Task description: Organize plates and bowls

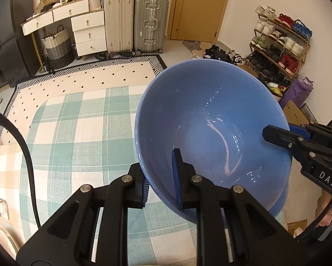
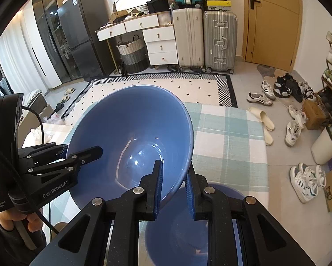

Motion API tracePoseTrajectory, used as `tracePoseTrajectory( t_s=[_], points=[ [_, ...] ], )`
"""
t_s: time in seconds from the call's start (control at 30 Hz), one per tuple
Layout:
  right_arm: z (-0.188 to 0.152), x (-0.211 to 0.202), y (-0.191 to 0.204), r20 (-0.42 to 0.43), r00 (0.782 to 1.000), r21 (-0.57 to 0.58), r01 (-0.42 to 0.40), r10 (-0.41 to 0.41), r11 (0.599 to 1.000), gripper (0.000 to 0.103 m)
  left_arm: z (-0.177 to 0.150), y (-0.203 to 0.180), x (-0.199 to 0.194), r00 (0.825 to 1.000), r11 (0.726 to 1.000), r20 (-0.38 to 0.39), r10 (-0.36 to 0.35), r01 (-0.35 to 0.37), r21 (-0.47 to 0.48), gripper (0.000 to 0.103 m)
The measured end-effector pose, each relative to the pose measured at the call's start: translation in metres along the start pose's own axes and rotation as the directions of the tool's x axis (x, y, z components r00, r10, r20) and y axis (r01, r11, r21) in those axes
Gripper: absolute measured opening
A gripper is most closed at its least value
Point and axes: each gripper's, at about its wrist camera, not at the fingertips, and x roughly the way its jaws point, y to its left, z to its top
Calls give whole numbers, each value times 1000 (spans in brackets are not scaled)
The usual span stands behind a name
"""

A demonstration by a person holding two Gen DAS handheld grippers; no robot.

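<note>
A large blue bowl (image 1: 210, 122) hangs tilted above the checked tablecloth (image 1: 77, 133), held by both grippers. My left gripper (image 1: 160, 184) is shut on the bowl's near rim, one pad inside and one outside. In the left wrist view my right gripper (image 1: 285, 133) is clamped on the opposite rim. The right wrist view shows the same bowl (image 2: 126, 122) with my right gripper (image 2: 173, 188) shut on its rim and the left gripper (image 2: 77, 150) pinching the far side. A second blue bowl (image 2: 181, 232) sits on the table under the right gripper, partly hidden by its fingers.
A cream plate (image 1: 6, 241) lies at the table's lower left edge. Beyond the table are a patterned rug (image 2: 166, 84), suitcases (image 2: 219, 42), a white dresser (image 2: 159, 42), a shoe rack (image 1: 279, 42) and loose shoes (image 2: 299, 128) on the floor.
</note>
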Motion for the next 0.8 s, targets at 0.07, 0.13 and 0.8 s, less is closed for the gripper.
tracePoseTrajectory(
  t_s=[0.07, 0.13, 0.8],
  points=[
    [-3, -10, 0, 7, 1000, 2, 6, -6, 1000, 19, -1, -7, -9, 1000, 1000, 4, -5, 5, 6, 15],
    [-6, -21, 0, 15, 1000, 5, 12, -12, 1000, 19, -2, -16, -20, 1000, 1000, 10, -9, 9, 14, 15],
    [-54, -92, -30, 42, 995, 78, 82, -86, 994, 19, -35, -125, -81, 997, 991, -7, -78, 78, 111, 15]
  ],
)
